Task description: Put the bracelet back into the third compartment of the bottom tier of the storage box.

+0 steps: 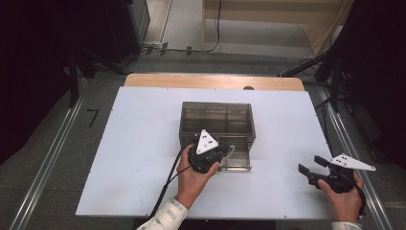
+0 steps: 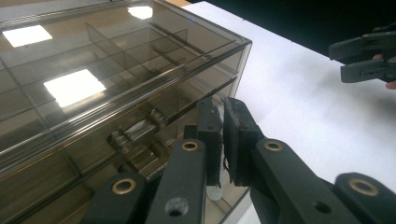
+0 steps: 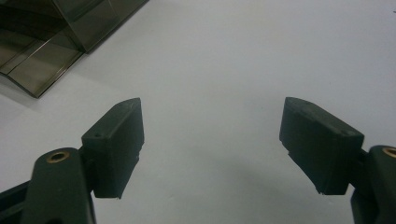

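Left gripper (image 1: 225, 154) clamped on drawer handle (image 2: 218, 189) of smoked plastic organiser (image 1: 216, 120)
Right gripper (image 1: 310, 166), lower right of frame, is held apart over white board (image 1: 143, 143)

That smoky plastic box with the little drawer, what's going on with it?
A person is working at a white table with a hand-held gripper in each hand. The left gripper has its jaws shut at the front of the box, on a clear tab of its lowest drawer, which sticks out partway. The right gripper waits off to the side, jaws open and empty.

Bright overhead glare on smoked box lid (image 2: 74, 86), dim surroundings, soft blur.
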The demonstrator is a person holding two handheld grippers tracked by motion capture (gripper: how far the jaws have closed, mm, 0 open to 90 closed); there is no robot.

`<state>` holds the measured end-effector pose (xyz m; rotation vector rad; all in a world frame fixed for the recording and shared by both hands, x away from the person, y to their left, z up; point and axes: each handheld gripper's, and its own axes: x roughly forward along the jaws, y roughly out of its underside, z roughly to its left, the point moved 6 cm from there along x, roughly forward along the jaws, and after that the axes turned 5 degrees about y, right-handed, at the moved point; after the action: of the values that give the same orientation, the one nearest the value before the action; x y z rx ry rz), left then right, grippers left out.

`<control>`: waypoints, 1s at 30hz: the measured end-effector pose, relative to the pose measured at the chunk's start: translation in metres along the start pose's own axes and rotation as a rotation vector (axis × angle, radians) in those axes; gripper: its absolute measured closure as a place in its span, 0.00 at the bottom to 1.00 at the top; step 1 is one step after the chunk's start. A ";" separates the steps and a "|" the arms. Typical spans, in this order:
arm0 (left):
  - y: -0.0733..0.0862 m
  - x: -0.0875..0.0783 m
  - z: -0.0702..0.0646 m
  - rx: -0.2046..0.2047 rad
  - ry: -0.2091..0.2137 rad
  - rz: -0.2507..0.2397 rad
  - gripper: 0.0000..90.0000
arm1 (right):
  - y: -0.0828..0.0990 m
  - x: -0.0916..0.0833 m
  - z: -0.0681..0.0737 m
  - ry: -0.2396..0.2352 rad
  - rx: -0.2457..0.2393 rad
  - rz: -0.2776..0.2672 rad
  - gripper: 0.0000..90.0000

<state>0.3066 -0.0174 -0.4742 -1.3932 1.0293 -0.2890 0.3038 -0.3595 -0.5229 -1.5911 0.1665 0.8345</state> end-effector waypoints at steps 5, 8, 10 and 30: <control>-0.001 0.005 -0.004 0.006 0.009 0.006 0.96 | 0.000 0.000 0.000 0.000 0.001 -0.001 0.23; -0.001 0.009 -0.008 0.008 0.018 0.008 0.96 | 0.000 0.000 0.000 -0.001 0.000 -0.002 0.23; -0.002 0.011 -0.011 0.011 0.023 0.009 0.96 | 0.000 0.000 0.000 0.000 0.000 -0.004 0.23; 0.001 0.030 -0.022 0.019 0.046 0.025 0.96 | 0.000 0.000 0.000 -0.001 -0.004 0.002 0.23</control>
<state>0.3074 -0.0530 -0.4840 -1.3613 1.0788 -0.3134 0.3039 -0.3600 -0.5234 -1.5947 0.1662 0.8374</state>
